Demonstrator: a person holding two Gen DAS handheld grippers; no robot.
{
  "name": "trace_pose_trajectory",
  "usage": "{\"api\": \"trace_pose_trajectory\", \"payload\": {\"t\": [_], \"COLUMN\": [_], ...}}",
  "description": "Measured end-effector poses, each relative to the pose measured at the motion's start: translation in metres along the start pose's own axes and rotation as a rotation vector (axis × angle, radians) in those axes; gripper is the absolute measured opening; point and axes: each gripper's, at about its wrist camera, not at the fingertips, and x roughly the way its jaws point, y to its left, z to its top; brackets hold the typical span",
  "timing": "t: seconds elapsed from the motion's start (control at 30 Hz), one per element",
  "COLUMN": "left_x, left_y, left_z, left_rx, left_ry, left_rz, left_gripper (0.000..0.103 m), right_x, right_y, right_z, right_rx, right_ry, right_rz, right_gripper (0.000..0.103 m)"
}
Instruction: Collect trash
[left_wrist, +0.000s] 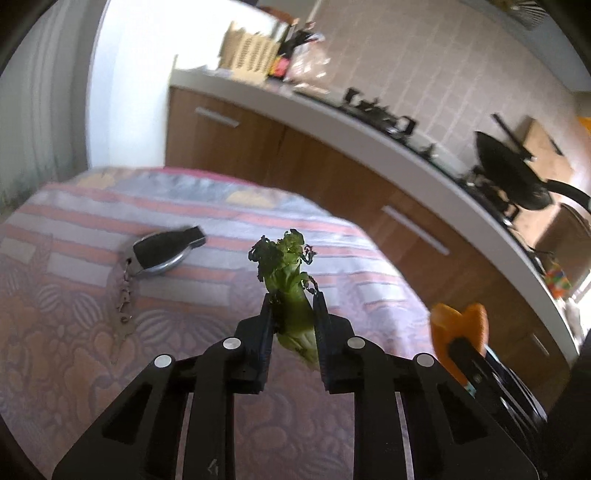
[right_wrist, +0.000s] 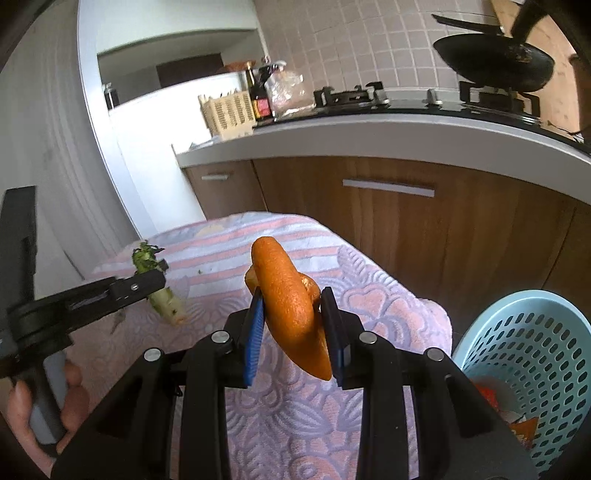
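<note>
Right claw (right_wrist: 291, 314) pinching orange peel (right_wrist: 291, 310), long axis upright, above the cloth-covered counter (right_wrist: 369, 295); blue basket (right_wrist: 524, 332) just right, nearer this claw. Left claw (left_wrist: 293, 314) pinching lettuce stump (left_wrist: 291, 295).

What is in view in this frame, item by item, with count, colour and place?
Vegetable scrap: 1, green, clamped in the left gripper above the table.
Orange peel: 1, orange, clamped in the right gripper above the table.
Basket: 1, light blue, perforated, beside the table at lower right, some wrappers inside.
Key fob: 1, black and silver, lying on the table with a key attached.
Tablecloth: 1, pink and lilac, covering the table.
Wok: 1, black, on the stove.
Left gripper: 1, black, shut.
Right gripper: 1, black with blue pads, shut.
</note>
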Motion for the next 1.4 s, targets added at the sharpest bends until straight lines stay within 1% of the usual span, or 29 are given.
{"api": "trace_pose_trajectory", "payload": {"t": [0.13,0.27,0.33,0.5,0.6,0.7,0.83,0.93,0.97,1.0,1.03,1.07,1.1,1.3,1.37,1.4], "left_x": [-0.021,-0.032,-0.033,-0.026,-0.015,-0.004,0.01,0.018,0.022,0.024,0.025,0.024,0.022,0.009,-0.001,-0.006], "left_y": [-0.025,-0.062,-0.082,-0.129,-0.161,-0.193,-0.224,-0.237,-0.241,-0.243,-0.244,-0.245,-0.244,-0.238,-0.235,-0.234], "left_z": [-0.004,-0.012,-0.017,-0.04,-0.057,-0.074,-0.095,-0.105,-0.108,-0.11,-0.111,-0.113,-0.113,-0.11,-0.108,-0.107], "left_rx": [0.072,0.142,0.167,0.222,0.261,0.309,0.357,0.378,0.384,0.386,0.388,0.388,0.391,0.399,0.395,0.395], "left_ry": [-0.027,-0.04,-0.037,0.002,0.042,0.081,0.14,0.18,0.196,0.204,0.21,0.203,0.19,0.172,0.15,0.138], "left_rz": [-0.045,-0.095,-0.136,-0.234,-0.283,-0.324,-0.368,-0.378,-0.375,-0.368,-0.365,-0.354,-0.344,-0.332,-0.33,-0.327], "left_gripper": [0.019,0.019,0.019,0.019,0.019,0.019,0.019,0.021,0.023,0.032,0.04,0.055,0.061,0.062,0.062,0.064], "right_x": [-0.011,-0.038,-0.055,-0.094,-0.112,-0.12,-0.125,-0.123,-0.122,-0.122,-0.122,-0.123,-0.125,-0.136,-0.142,-0.146], "right_y": [-0.015,-0.042,-0.058,-0.097,-0.127,-0.158,-0.19,-0.202,-0.205,-0.207,-0.209,-0.21,-0.21,-0.211,-0.207,-0.202], "right_z": [0.001,-0.001,-0.002,-0.008,-0.017,-0.028,-0.04,-0.045,-0.047,-0.048,-0.049,-0.05,-0.05,-0.049,-0.046,-0.044], "right_rx": [0.059,0.126,0.144,0.17,0.191,0.238,0.307,0.317,0.322,0.326,0.328,0.327,0.323,0.329,0.318,0.305], "right_ry": [-0.009,-0.035,-0.048,-0.071,-0.04,0.013,0.08,0.117,0.128,0.137,0.14,0.14,0.137,0.115,0.101,0.088], "right_rz": [0.02,-0.008,-0.031,-0.134,-0.219,-0.269,-0.277,-0.296,-0.296,-0.291,-0.286,-0.283,-0.283,-0.271,-0.264,-0.264], "right_gripper": [0.027,0.027,0.027,0.027,0.027,0.028,0.029,0.033,0.035,0.04,0.046,0.049,0.049,0.049,0.049,0.049]}}
